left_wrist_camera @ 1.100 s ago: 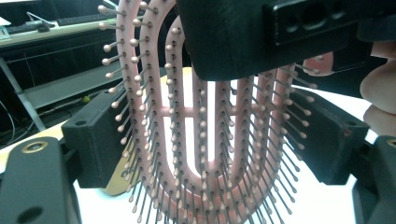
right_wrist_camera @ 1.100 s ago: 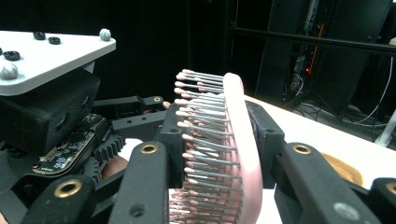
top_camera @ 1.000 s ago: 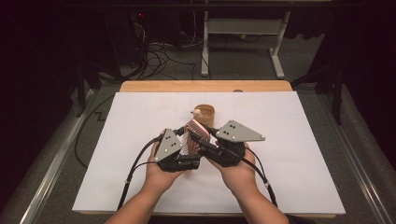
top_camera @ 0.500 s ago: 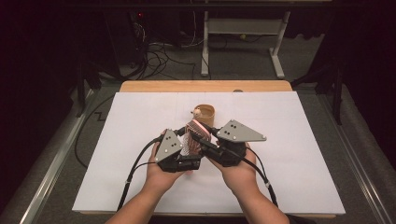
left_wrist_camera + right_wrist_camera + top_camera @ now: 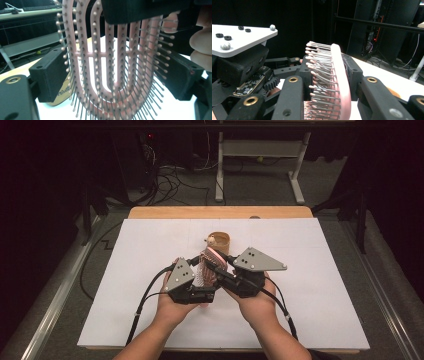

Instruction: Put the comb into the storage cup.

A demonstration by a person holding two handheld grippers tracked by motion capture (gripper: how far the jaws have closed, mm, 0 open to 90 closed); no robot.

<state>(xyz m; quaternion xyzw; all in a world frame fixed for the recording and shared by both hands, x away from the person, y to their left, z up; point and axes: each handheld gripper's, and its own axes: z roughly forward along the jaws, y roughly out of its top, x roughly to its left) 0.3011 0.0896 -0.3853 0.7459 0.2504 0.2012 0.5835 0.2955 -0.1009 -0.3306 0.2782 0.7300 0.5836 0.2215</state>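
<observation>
A pink vented hairbrush [image 5: 206, 266] with pale-tipped bristles is held up above the white table between both grippers. In the left gripper view its bristles [image 5: 112, 82] face the camera, and my left gripper [image 5: 115, 75] has a jaw pressed to each side edge of the brush. My right gripper [image 5: 328, 75] is shut across the brush's thickness, one pad on the bristles and one on the pink back [image 5: 340, 75]. In the high view the left gripper [image 5: 199, 271] and the right gripper [image 5: 214, 265] meet at the brush near the table's middle.
A tan wooden object [image 5: 219, 240] lies on the white sheet [image 5: 320, 295] just behind the brush. The table's wooden far edge [image 5: 220, 212] faces a dark floor with cables and a white desk frame [image 5: 260, 165].
</observation>
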